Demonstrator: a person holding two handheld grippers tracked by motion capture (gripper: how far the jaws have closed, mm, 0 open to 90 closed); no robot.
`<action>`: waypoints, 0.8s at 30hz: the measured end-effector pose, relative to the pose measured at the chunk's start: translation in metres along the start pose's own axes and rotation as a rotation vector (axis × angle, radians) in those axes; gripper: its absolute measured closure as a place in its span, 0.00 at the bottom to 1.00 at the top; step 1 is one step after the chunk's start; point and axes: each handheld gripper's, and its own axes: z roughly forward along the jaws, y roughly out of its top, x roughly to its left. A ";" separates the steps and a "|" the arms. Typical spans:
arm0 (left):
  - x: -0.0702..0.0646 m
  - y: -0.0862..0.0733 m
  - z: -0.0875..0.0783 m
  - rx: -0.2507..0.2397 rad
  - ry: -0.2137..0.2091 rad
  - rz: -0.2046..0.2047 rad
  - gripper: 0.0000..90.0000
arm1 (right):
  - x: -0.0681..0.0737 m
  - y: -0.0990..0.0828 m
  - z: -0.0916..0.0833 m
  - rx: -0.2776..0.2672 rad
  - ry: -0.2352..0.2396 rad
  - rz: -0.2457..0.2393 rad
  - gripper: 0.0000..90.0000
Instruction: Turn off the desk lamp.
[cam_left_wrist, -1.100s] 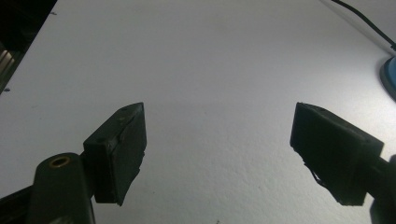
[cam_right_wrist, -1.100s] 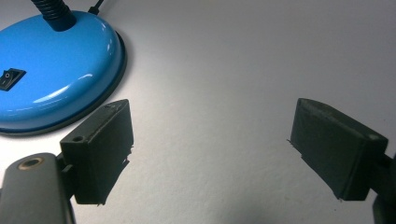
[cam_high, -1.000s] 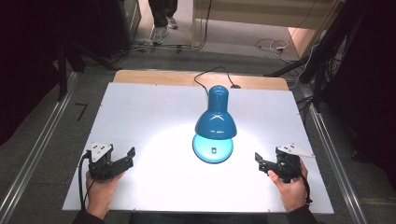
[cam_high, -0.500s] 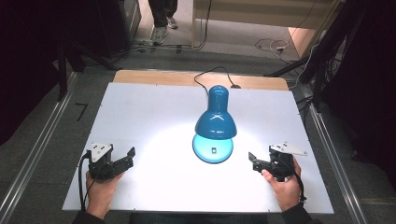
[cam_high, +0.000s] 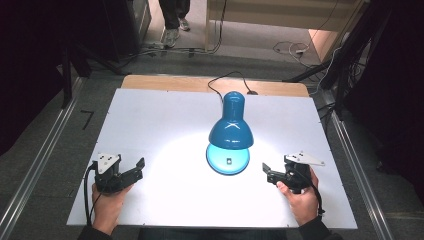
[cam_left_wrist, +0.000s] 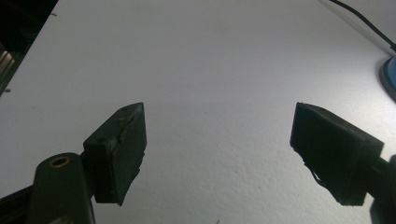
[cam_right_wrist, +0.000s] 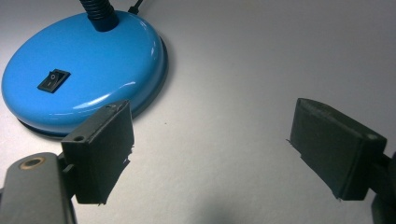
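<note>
Lamp (cam_high: 229, 131) stands lit mid-bench (cam_high: 150, 125); its rocker switch (cam_right_wrist: 53, 80) lies just left of our right gripper (cam_high: 270, 174), the nearer one. Both right and left gripper (cam_high: 135, 167) have fingers wide apart, empty. Switch probably on.

Bright lamp (cam_high: 231, 127) pool, dark surroundings, soft focus
</note>
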 end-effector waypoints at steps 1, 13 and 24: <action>0.000 0.000 0.000 0.000 0.001 0.000 0.21 | 0.001 0.000 0.001 0.001 0.002 0.001 0.14; 0.000 0.000 0.000 0.000 0.001 -0.002 0.21 | 0.007 0.003 0.004 0.002 0.017 -0.007 0.14; 0.000 0.000 0.000 0.001 -0.001 -0.001 0.21 | 0.013 0.006 0.007 -0.001 0.030 -0.013 0.14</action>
